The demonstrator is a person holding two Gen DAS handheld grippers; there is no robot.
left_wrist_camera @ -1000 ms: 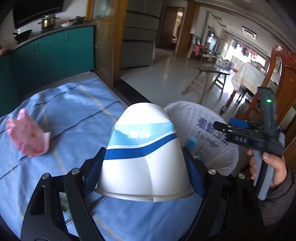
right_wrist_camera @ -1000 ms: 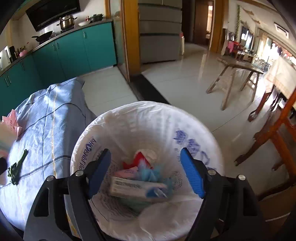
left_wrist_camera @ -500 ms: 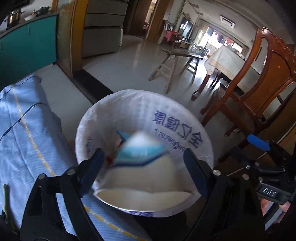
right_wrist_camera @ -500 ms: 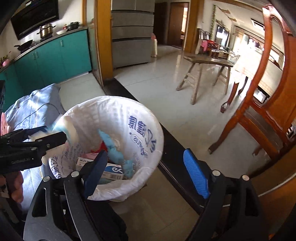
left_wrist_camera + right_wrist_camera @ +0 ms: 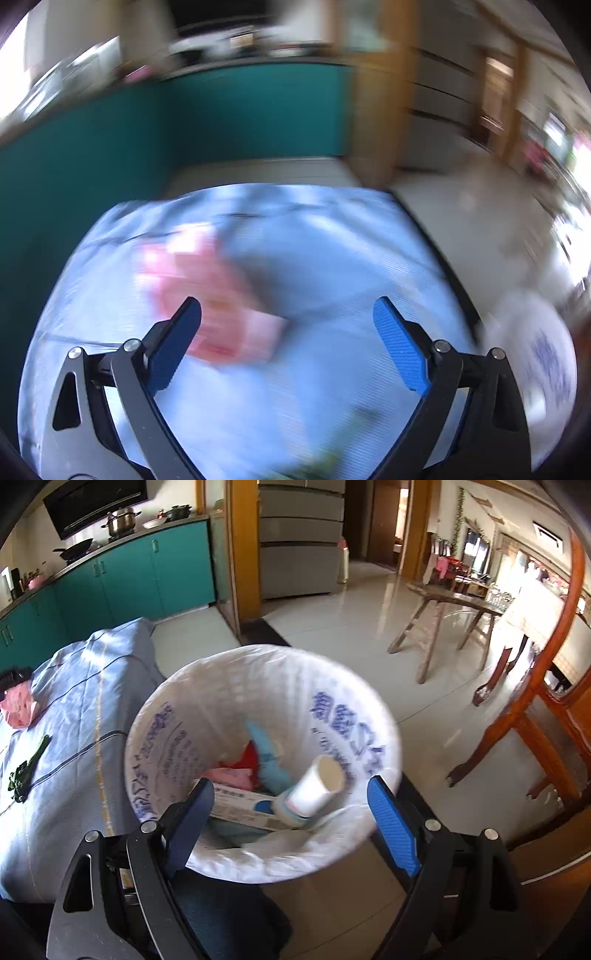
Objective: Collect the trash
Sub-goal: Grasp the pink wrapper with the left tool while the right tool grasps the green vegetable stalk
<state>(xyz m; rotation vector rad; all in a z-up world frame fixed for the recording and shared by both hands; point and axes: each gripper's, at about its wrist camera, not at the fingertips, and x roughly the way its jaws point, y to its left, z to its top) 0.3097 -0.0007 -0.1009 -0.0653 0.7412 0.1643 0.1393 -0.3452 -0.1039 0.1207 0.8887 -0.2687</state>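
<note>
A: Since the earlier frame the paper cup (image 5: 314,790) has left the left gripper (image 5: 286,343) and now lies on its side in the lined trash bin (image 5: 354,686), mouth tilted up and to the right, on top of a flat box (image 5: 236,805). The left view has swung off the bin and back over the blue cloth (image 5: 332,258).

B: Left fingers?

A: Just been opening, now spread wide, nothing between the pads. Heavy blur in that view.

B: Right side?

A: Right gripper (image 5: 291,819) also spread, its opening crept wider over the same stretch, nothing held. It hangs over the near rim of the bin, pointing down into it.

B: Next piece of trash?

A: Pink wrapper (image 5: 207,288) on the cloth-covered tabletop. In the left view it sits just ahead of the fingers and a little left of centre, its lower edge partly behind the left pad. Long axis hard to read through the blur; it seems to run from upper left to lower right.

B: Which hand is nearer?

A: Left, clearly. In the right view the wrapper (image 5: 18,705) is far off at the left edge, well apart from the bin, with a dark green scrap (image 5: 26,771) lying nearer on the cloth.

B: So?

A: My reading: left hand drifts slightly left and down to centre the wrapper.
</note>
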